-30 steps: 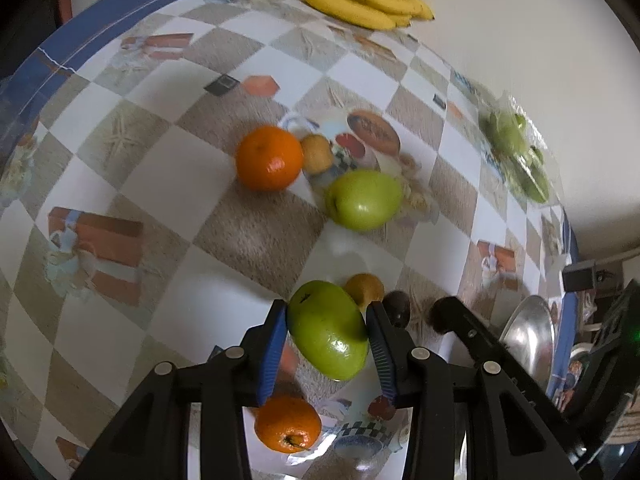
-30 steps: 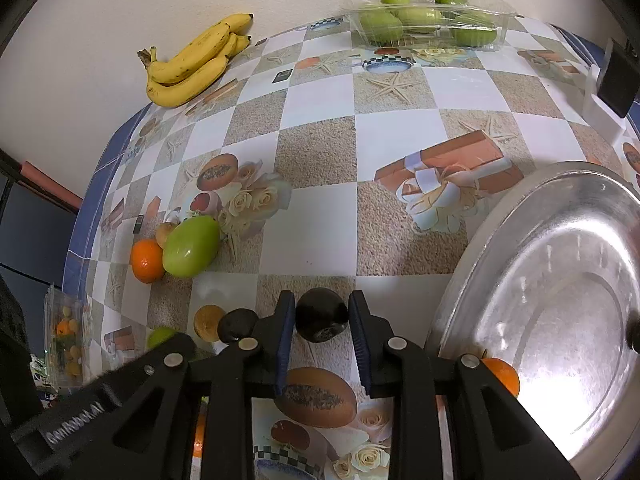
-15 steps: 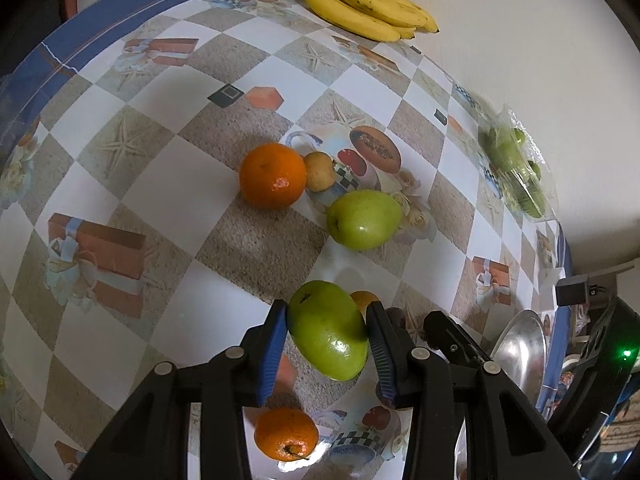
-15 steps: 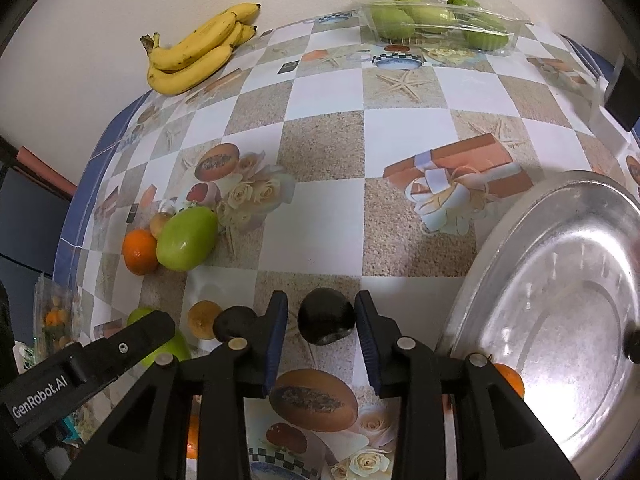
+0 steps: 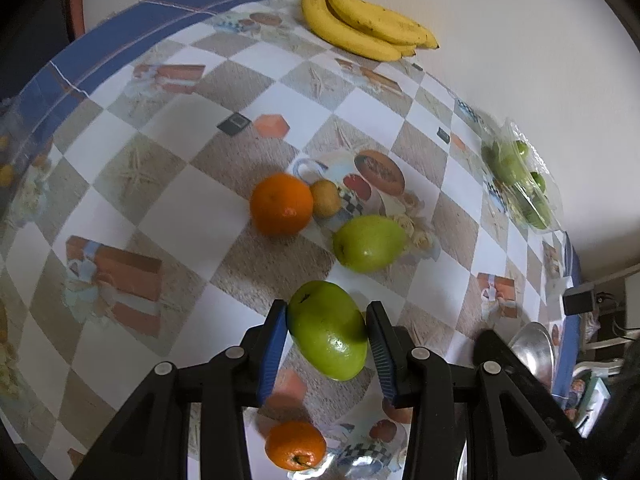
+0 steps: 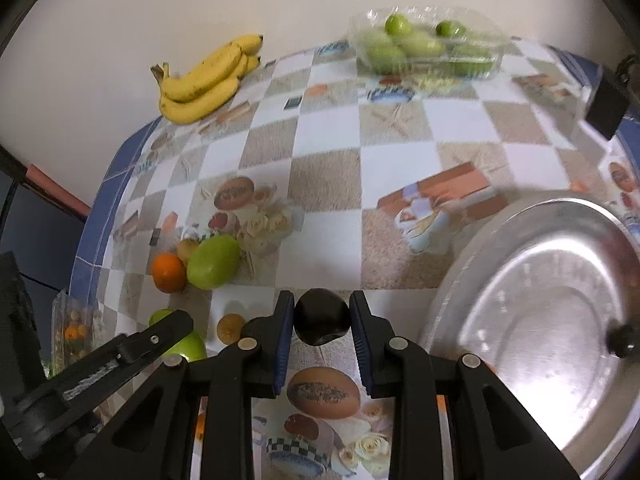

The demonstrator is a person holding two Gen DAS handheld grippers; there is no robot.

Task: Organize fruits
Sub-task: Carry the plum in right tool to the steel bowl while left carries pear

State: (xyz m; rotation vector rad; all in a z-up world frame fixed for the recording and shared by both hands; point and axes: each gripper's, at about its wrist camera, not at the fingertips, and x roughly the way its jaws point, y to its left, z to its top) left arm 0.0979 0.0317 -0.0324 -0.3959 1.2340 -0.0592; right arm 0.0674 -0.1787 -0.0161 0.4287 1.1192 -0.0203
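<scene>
My left gripper [image 5: 326, 330] is shut on a green apple [image 5: 328, 336] and holds it above the table. A second green apple [image 5: 368, 243], an orange [image 5: 281, 204] and a small yellow fruit [image 5: 325, 197] lie beyond it. Another orange [image 5: 295, 450] lies below the gripper. My right gripper [image 6: 322, 320] is shut on a dark round fruit [image 6: 321, 316], lifted just left of the silver tray [image 6: 532, 320]. The left gripper's arm [image 6: 100, 364] shows at the lower left in the right wrist view.
Bananas [image 5: 364, 30] lie at the wall, also seen in the right wrist view [image 6: 204, 80]. A clear box of green fruit [image 6: 424, 46] stands at the back. A small yellow fruit [image 6: 231, 326] lies left of my right gripper. A black object [image 6: 608, 98] is at the right edge.
Both grippers have risen from the table with their fruit. The right gripper has lifted the dark fruit and the view has drawn back; the left holds its apple higher.
</scene>
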